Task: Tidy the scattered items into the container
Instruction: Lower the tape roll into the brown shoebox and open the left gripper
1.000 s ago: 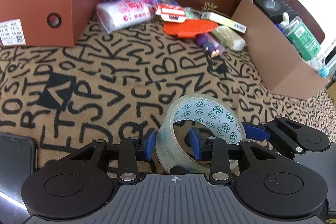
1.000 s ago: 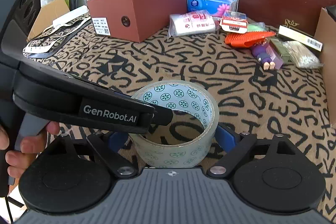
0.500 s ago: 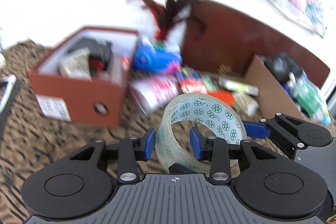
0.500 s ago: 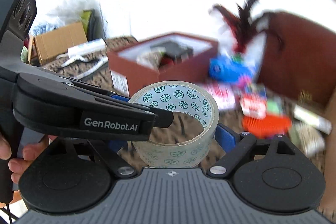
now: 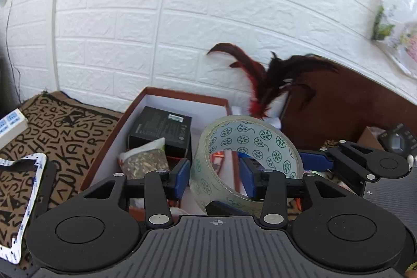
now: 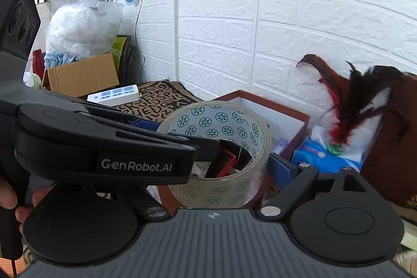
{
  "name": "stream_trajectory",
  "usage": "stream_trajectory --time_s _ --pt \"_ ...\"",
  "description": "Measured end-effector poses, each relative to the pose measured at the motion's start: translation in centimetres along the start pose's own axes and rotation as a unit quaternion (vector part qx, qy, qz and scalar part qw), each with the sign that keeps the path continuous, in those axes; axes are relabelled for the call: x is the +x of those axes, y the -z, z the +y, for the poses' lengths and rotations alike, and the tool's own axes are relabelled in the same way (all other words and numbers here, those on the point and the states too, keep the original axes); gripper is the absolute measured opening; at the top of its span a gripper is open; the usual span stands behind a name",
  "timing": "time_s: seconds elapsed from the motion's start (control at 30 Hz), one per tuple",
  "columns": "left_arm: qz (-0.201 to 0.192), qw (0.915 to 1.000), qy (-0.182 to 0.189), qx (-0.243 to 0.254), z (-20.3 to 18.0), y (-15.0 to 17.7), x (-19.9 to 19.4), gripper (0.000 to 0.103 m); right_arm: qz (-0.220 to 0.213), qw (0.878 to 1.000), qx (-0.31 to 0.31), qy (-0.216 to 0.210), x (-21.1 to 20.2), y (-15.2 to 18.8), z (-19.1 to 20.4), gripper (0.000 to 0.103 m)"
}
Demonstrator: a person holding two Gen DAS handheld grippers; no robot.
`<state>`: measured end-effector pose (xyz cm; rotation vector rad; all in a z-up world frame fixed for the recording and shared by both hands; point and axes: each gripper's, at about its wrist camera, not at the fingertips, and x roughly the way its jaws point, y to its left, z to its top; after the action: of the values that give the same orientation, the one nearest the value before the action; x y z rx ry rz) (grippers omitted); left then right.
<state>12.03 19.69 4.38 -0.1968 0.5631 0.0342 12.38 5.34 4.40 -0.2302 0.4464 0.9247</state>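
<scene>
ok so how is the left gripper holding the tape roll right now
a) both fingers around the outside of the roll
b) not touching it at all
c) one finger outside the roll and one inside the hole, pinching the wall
c: in the left wrist view the left gripper has one blue pad outside the tape roll and the other inside its hole, pinching the wall.

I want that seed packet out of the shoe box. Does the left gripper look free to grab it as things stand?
Probably not: the left gripper is pinching the wall of the tape roll, one finger inside it. The seed packet lies uncovered in the shoe box just ahead.
</scene>
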Motion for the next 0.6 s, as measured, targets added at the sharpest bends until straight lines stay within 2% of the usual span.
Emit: stream_trajectory --time_s 0.2,0.43,0.47,0.5,0.57,0.6 --pt "0.019 0.9997 0.000 -0.015 2.8 -1.3 3.8 0.059 0.011 1.000 0.002 -0.008 4.9 -0.7 -1.2 0.091" --pt "0.050 0.9982 0.011 -0.031 4.6 -0.8 7.7 0.059 0.042 0.999 0.011 -0.008 8.6 -0.2 -2.8 0.092" --pt "0.053 0.9979 0.014 -0.034 4.6 -0.7 7.9 0.066 0.048 0.999 0.013 -0.009 8.8 -0.1 -3.0 0.092" --pt "0.055 0.9975 0.022 -0.038 4.6 -0.7 8.0 0.083 0.053 0.998 0.014 -0.009 9.0 0.0 -3.2 0.092" --pt "0.047 0.9975 0.021 -0.048 4.6 -0.5 7.6 0.103 0.043 0.999 0.005 -0.006 8.4 0.2 -3.1 0.099" --pt "0.036 0.9980 0.013 -0.051 4.6 -0.4 7.2 0.103 0.036 0.999 -0.003 0.002 8.1 0.2 -2.9 0.101"
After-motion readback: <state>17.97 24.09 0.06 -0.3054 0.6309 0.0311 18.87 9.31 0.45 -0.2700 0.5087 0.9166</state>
